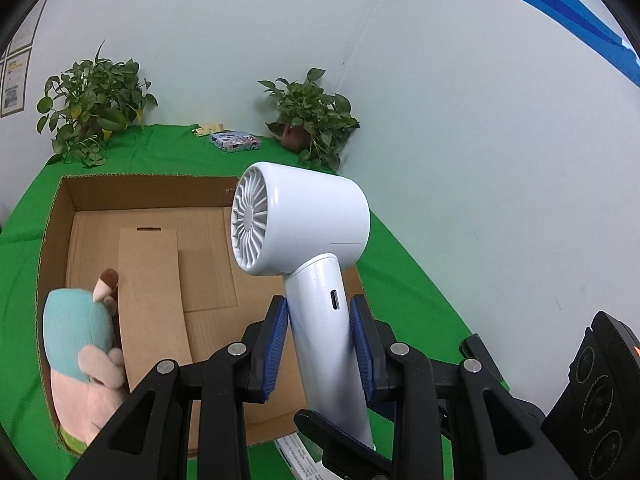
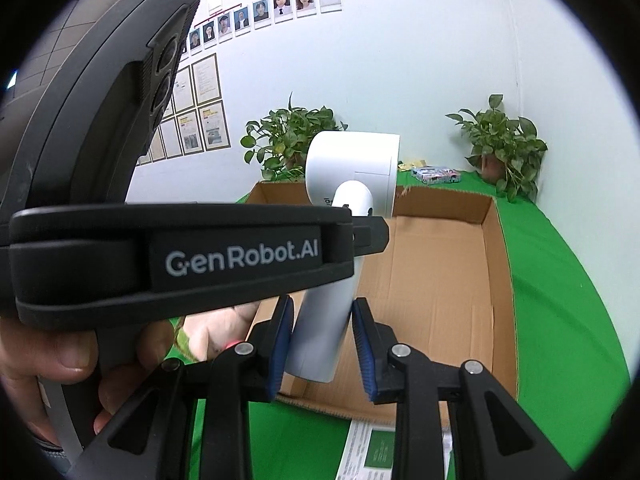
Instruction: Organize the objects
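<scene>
A white hair dryer (image 1: 304,216) is held up above an open cardboard box (image 1: 52,240), its round vented end facing left. My left gripper (image 1: 320,308) is shut on the dryer's handle, with the blue pads pressing both sides. In the right wrist view the dryer (image 2: 352,160) rises from my right gripper (image 2: 322,308), which is shut on the handle's lower end. The left tool's black housing (image 2: 180,256) crosses that view and hides the middle of the handle. A teal and pink plush toy (image 1: 76,332) lies in the box's near left corner.
The box (image 2: 500,260) sits on a green cloth (image 1: 400,280). Two potted plants (image 1: 92,100) (image 1: 312,116) and a small colourful pack (image 1: 235,142) stand at the back by the wall. A printed leaflet (image 2: 372,452) lies before the box. A person's hand (image 2: 60,352) grips the left tool.
</scene>
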